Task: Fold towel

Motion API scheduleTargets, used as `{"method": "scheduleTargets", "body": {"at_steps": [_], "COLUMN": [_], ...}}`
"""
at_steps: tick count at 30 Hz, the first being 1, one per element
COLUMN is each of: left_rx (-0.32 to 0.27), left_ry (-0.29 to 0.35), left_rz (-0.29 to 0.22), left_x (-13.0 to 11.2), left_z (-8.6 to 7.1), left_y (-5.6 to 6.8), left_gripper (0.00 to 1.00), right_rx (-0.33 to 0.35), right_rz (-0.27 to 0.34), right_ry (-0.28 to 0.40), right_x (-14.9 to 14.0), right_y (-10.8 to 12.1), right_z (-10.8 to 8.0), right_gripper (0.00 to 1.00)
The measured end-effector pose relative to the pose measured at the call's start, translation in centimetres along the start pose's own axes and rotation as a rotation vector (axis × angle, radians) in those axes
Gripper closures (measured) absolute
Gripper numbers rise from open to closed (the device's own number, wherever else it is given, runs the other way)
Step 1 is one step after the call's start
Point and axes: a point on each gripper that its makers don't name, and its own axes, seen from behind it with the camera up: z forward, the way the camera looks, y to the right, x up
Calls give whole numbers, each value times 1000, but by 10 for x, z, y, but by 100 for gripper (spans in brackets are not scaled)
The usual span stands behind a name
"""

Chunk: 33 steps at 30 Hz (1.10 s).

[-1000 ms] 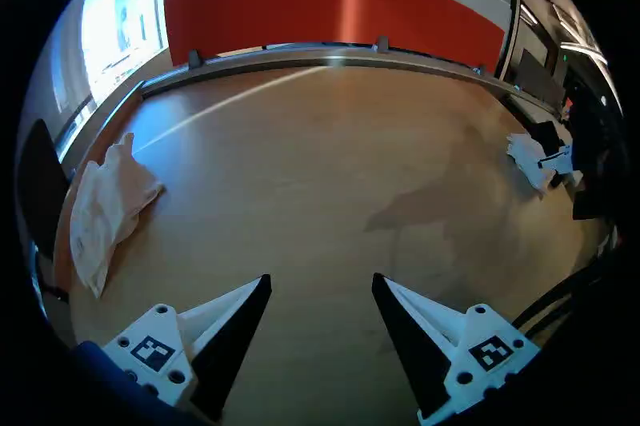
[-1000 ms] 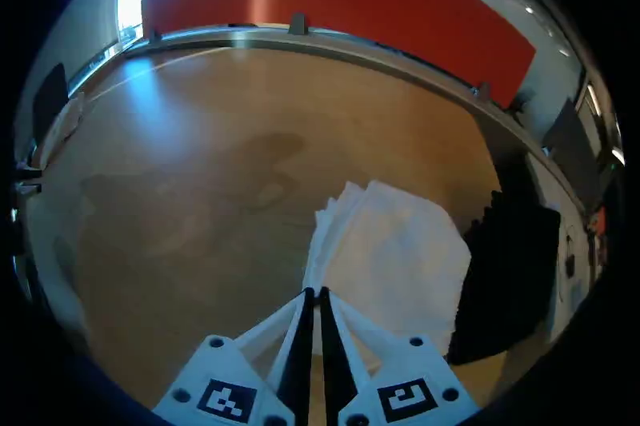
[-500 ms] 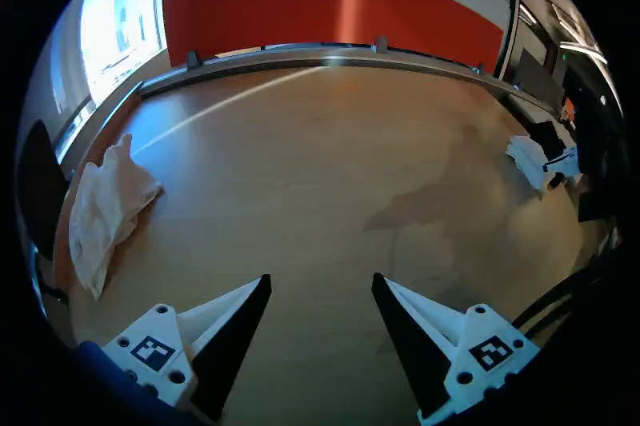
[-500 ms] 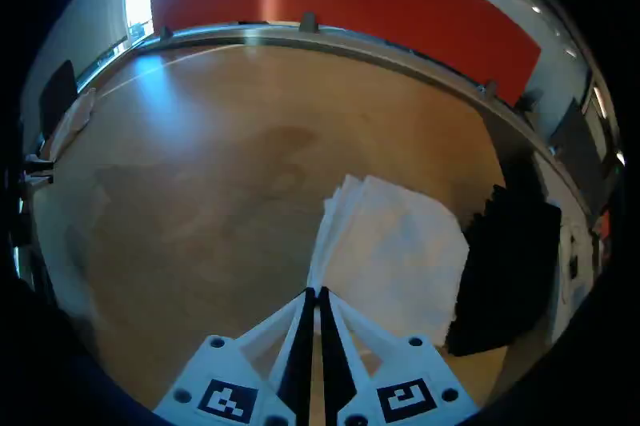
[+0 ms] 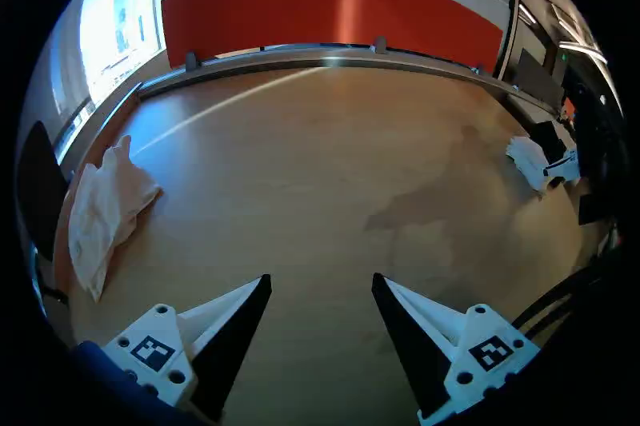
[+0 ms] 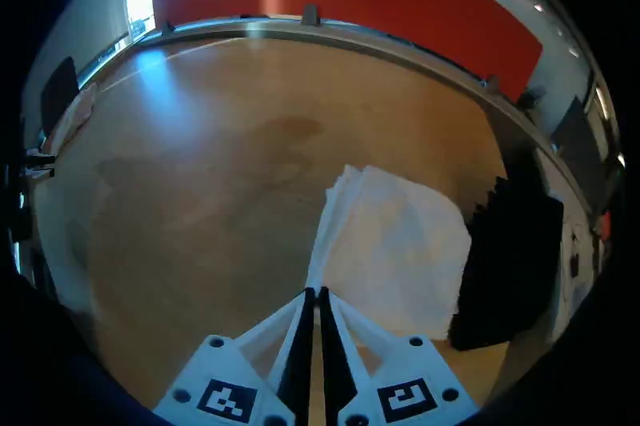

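Observation:
A folded white towel [image 6: 392, 250] lies on the wooden table [image 6: 200, 186] in the right gripper view. Its near left edge runs straight into the tips of my right gripper [image 6: 314, 292], whose fingers are pressed together on that edge. In the left gripper view the same towel [image 5: 528, 158] is small at the far right, with the right gripper [image 5: 560, 164] beside it. My left gripper [image 5: 320, 278] hovers open over bare wood with nothing between its fingers. A second, crumpled pale towel [image 5: 104, 202] sits by the table's left edge.
A red partition [image 5: 336, 10] stands along the far edge of the table. A black ribbed object [image 6: 512, 266] lies just right of the folded towel. A dark chair [image 5: 36, 178] stands beyond the left edge. Black cables [image 5: 560, 298] run at the right.
The right gripper view has shifted slightly across the table, with the folded towel staying at the fingertips. The left gripper has held still.

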Motion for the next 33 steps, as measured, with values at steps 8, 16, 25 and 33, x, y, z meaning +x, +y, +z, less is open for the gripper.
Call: {"method": "scheduleTargets", "body": {"at_steps": [8,16,25,33], "left_rx": [1,-4,-7,-5], "left_ry": [-1,2,12,31], "left_rz": [-3,-1,-2,-8], "left_x": [1,3,6,13], "left_z": [0,1,0,-1], "left_y": [-1,1,1,-2], "left_gripper": [6,6,7,6], "right_rx": [-12,-8,-21,-56], "right_rz": [12,52,97,134], "right_ry": [25,72,117,214], "right_x": [0,8,14,34], "right_y": [-2,-6,-6,-6], "right_z": [-3,-8,-14,-26], "right_gripper": [39,0,0,0]}}
